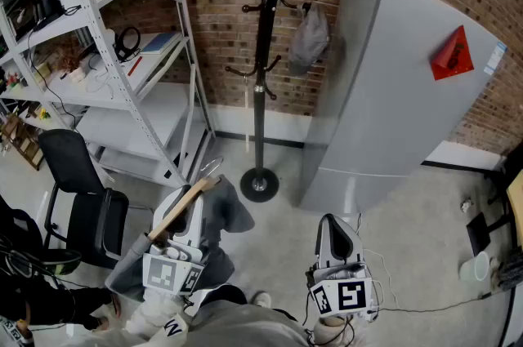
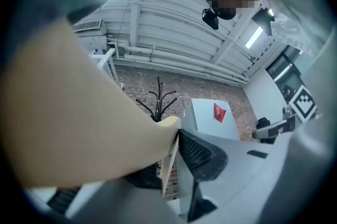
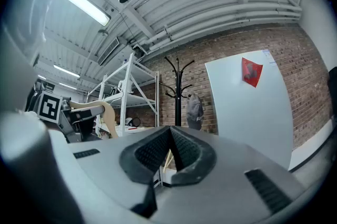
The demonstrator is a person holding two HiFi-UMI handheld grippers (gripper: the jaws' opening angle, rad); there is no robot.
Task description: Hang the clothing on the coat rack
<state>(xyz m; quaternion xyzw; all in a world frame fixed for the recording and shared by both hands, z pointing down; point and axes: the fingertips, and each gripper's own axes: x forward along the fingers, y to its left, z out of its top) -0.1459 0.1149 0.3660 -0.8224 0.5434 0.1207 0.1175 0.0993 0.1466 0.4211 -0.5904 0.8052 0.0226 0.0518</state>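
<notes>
- The left gripper [image 1: 186, 224] is clamped on a wooden hanger [image 1: 184, 206]. The grey garment [image 1: 227, 211] is draped over the hanger and sags low, close to the person.
- The right gripper [image 1: 330, 223] has its pads pressed together on nothing.
- The step looks like the carry to the rack. It would go best with the hanger raised and its hook end leading, gripped firmly so the wood does not swivel. The free claw could gather the trailing cloth.
- A black chair [image 1: 78, 174] and white shelving [image 1: 122, 51] stand to the left. A dragging hem could catch on them.
- The coat rack [image 1: 263, 68] stands ahead, well apart from both claws.
- What looks like a grey cap [image 1: 309, 39] fills one right-hand prong of the rack. The bare left or upper prongs seem the better choice.
- A grey panel [image 1: 392, 92] leans just right of the rack and crowds that side.
- A paper cup [image 1: 478, 265] on the floor at far right is out of the way.
</notes>
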